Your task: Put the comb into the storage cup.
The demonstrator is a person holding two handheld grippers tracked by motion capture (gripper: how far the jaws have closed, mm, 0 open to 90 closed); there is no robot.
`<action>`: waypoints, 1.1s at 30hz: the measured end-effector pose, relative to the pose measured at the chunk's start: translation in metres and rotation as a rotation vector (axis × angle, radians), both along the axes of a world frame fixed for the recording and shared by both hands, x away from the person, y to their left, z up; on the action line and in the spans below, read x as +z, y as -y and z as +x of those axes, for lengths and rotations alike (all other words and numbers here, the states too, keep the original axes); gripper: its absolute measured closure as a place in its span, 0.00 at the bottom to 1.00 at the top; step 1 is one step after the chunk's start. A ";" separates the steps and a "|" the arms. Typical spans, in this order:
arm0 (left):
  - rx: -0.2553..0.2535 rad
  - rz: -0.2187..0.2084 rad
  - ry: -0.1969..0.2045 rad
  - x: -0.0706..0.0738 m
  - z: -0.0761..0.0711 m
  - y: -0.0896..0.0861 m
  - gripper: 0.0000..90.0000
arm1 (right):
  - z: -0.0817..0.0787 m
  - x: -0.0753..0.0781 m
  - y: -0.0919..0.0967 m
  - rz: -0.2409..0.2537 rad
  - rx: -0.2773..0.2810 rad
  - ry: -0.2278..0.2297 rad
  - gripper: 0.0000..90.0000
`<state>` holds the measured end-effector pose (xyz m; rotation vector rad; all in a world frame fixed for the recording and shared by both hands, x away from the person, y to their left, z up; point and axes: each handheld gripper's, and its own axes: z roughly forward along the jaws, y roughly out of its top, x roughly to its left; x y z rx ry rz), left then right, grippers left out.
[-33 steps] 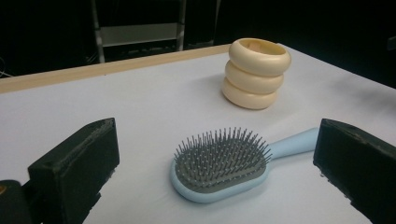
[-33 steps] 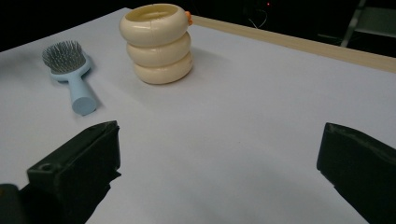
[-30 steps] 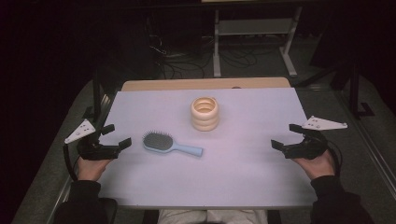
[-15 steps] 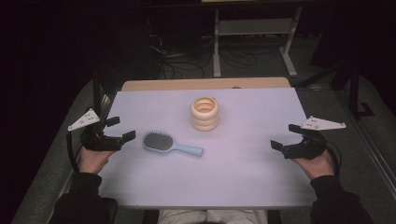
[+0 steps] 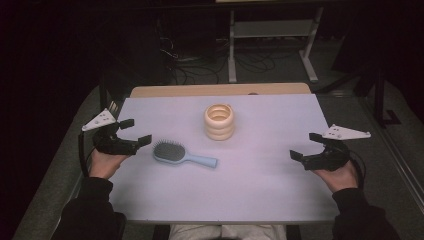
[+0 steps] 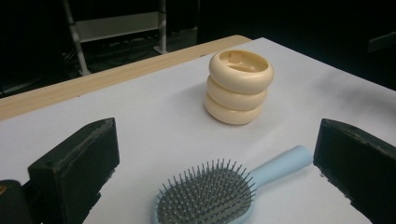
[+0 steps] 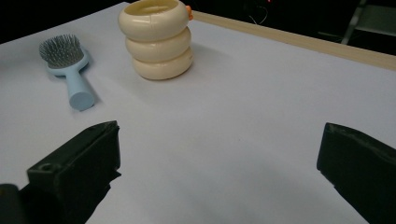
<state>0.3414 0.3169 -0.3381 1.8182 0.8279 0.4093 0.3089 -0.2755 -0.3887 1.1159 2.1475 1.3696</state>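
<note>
From the high view, the left gripper (image 5: 135, 131) is hovering wide just beside the hairbrush (image 5: 183, 154), which is lying bristles-up near the cream holder (image 5: 219, 121). In the left gripper view, its jaws are flanking the brush head, seemingly untouching. The right gripper (image 7: 217, 172) is gaping wide, well apart.

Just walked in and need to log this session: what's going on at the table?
A person sits at a table covered in pale sheeting, with a two-jaw gripper in each hand. The left gripper hangs open right beside the bristle head of a light blue hairbrush, which lies flat, bristles up, and is not gripped. The right gripper is open too, near the table's right edge, holding nothing. A cream ringed holder stands upright behind the brush.
</note>
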 end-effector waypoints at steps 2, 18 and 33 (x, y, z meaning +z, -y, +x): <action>-0.003 0.014 -0.005 0.001 0.003 0.003 0.00 | 0.000 0.000 0.000 0.001 0.000 0.002 0.00; -0.051 0.037 -0.029 0.001 0.024 0.035 0.00 | 0.000 0.000 -0.002 -0.011 0.015 0.005 0.00; -0.115 0.048 -0.060 -0.013 0.033 0.072 0.00 | -0.001 0.001 -0.003 -0.015 0.020 0.009 0.00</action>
